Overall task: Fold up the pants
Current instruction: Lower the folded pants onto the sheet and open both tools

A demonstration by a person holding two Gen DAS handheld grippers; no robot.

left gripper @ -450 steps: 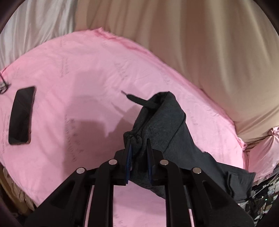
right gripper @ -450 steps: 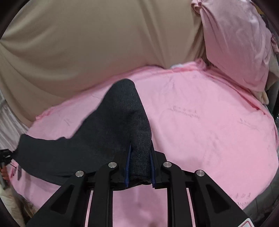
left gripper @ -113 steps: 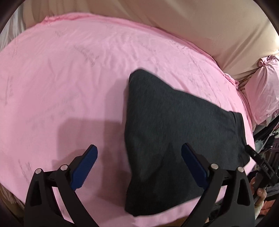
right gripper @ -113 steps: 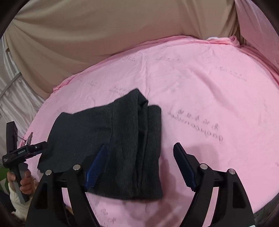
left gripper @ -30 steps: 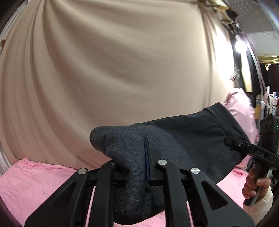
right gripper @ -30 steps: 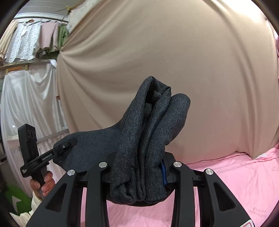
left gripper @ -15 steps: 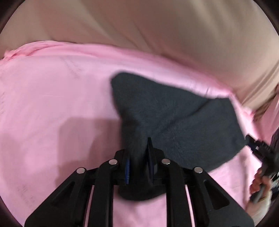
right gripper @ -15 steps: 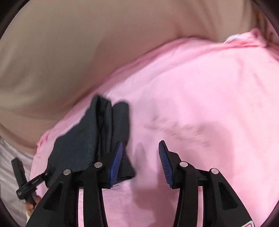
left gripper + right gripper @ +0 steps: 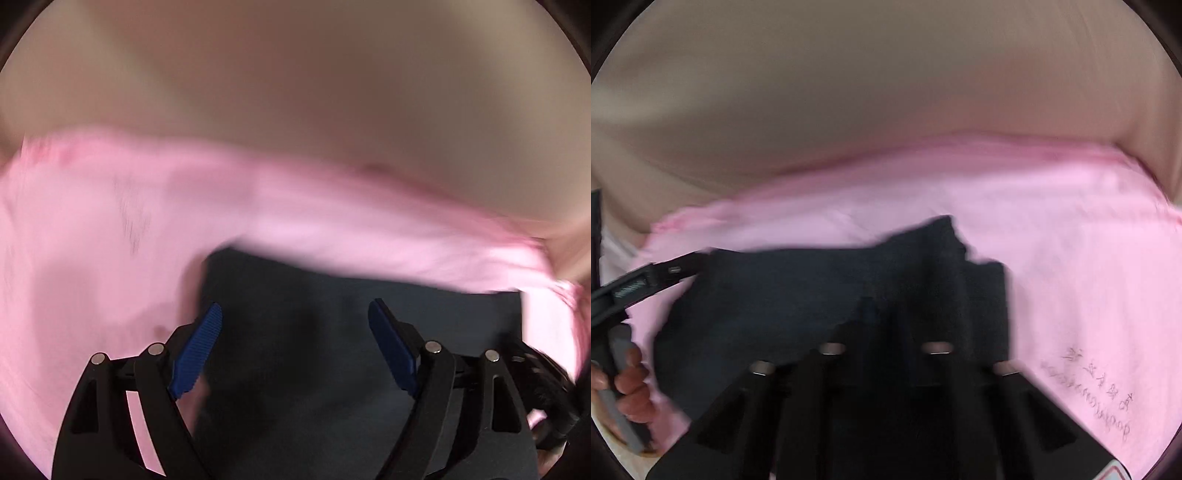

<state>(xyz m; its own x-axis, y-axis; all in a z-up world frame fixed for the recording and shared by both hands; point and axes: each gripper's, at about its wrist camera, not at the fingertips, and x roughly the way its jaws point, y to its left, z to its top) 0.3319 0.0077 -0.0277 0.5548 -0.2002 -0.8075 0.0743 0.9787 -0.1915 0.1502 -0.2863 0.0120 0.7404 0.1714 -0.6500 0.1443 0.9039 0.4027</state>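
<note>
Lying flat on the pink bedsheet [image 9: 92, 229], the dark grey knitted pants [image 9: 332, 362] are bundled into a rough folded slab, their far edge running across the middle of both views. In the left wrist view the left gripper [image 9: 295, 347] hangs above the cloth with its jaws spread wide, having just been opening; its ribbed blue pads [image 9: 195, 350] stand clear of the fabric on either side and pinch nothing. In the right wrist view the right gripper [image 9: 882, 317] sits low over the nearer part of the pants [image 9: 798, 295], its black arms drawn together and its jaws having just been closing until they met; the picture is blurred and dark there, so whether any cloth is caught between the tips cannot be told. At the left edge of that view the other tool's black body [image 9: 631, 288] reaches to the corner of the pants, with a hand [image 9: 631, 391] wrapped round its handle. A beige curtain [image 9: 849, 92] fills the background behind the bed, and grey printed lettering [image 9: 1093, 391] marks the sheet to the right
</note>
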